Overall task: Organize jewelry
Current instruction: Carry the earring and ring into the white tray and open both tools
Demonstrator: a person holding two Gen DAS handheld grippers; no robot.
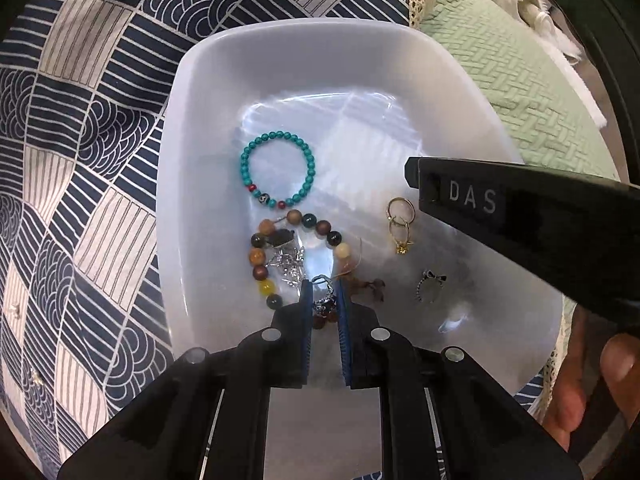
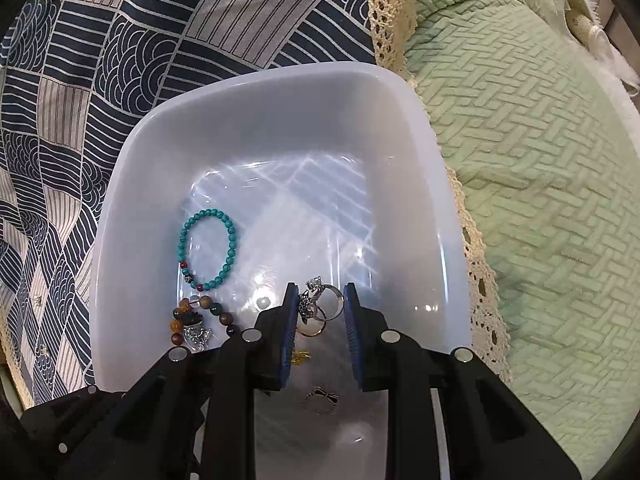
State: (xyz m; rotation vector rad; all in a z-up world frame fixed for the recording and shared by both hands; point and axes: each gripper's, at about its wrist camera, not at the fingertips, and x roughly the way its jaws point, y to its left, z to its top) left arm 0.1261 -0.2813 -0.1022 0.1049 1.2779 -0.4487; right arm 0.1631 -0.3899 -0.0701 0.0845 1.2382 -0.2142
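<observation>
A white plastic tub (image 1: 200,128) lies on a bed and holds the jewelry. Inside are a turquoise bead bracelet (image 1: 278,170), a brown and amber bead bracelet (image 1: 260,258) around a silver chain (image 1: 286,266), gold hoop earrings (image 1: 400,226) and a small bow ring (image 1: 430,286). My left gripper (image 1: 323,287) hangs low over the tub, shut on a small silver charm piece (image 1: 326,305). My right gripper (image 2: 321,293) is shut on a cluster of silver rings (image 2: 325,300) above the tub floor (image 2: 280,216). The turquoise bracelet (image 2: 208,250) lies to its left.
The tub rests on a navy and cream patterned cover (image 1: 80,160), with a green quilted blanket (image 2: 540,200) edged in lace to the right. The right gripper's black body (image 1: 520,220) crosses the left view, with the person's hand (image 1: 580,392) below it.
</observation>
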